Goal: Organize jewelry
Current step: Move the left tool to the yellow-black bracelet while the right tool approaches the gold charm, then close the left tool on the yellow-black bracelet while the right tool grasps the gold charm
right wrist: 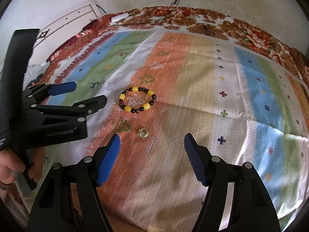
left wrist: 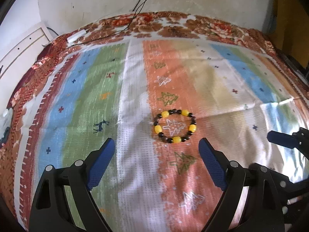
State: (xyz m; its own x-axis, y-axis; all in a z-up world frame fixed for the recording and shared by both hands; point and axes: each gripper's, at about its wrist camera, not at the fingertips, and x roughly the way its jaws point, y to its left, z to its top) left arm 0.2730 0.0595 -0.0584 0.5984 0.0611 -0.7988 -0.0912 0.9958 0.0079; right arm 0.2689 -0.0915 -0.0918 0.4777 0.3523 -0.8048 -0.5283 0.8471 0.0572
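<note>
A bracelet of yellow and dark beads lies flat on the orange stripe of a patterned cloth; it also shows in the right wrist view. A small gold ring lies on the cloth nearer than the bracelet, just ahead of my right gripper, which is open and empty. My left gripper is open and empty, hovering just short of the bracelet. The left gripper also shows at the left of the right wrist view. One right finger shows at the right of the left wrist view.
The striped cloth covers a table with a floral red-brown blanket under it. A white power strip with black cables lies at the far edge. A white wall rises behind. A white panel leans at far left.
</note>
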